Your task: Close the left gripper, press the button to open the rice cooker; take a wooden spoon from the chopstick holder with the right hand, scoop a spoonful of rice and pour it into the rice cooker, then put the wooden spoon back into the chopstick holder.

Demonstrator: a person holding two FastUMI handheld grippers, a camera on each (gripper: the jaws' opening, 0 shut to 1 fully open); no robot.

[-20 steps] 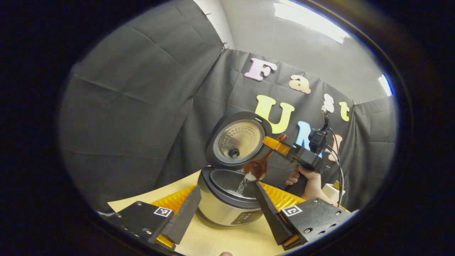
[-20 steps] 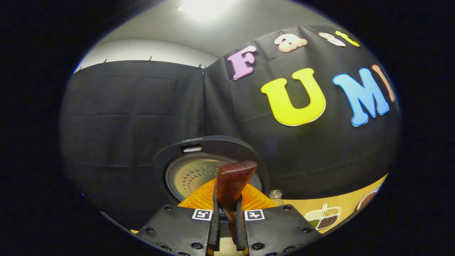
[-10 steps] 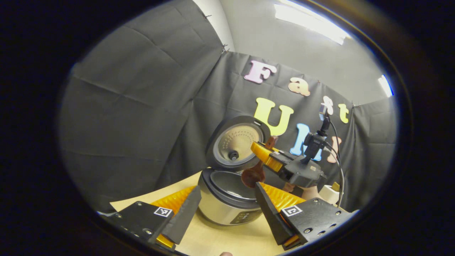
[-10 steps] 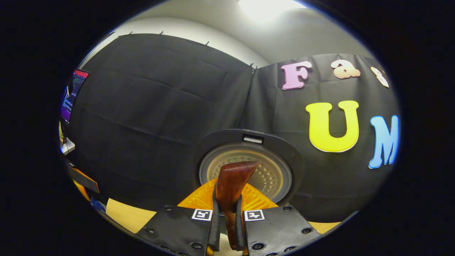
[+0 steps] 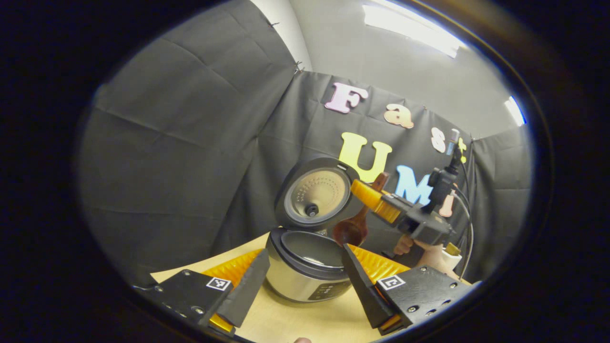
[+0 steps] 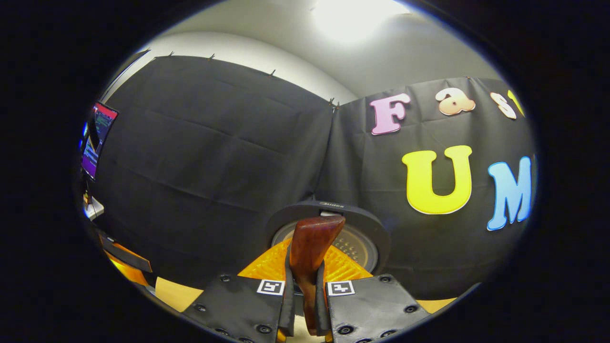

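Holding wooden spoon clamped by handle in right claw, bowl hanging above open rice cooker at tabletop centre. Left claw standing apart, idle. Returning spoon: advising keeping handle upright, carrying clear of lid toward chopstick holder.

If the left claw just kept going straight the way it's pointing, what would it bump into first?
Most likely the rice cooker: its open pot sits on the table dead ahead between the open left claw's fingers. Depth is hard to judge, but nothing seems to stand in between.
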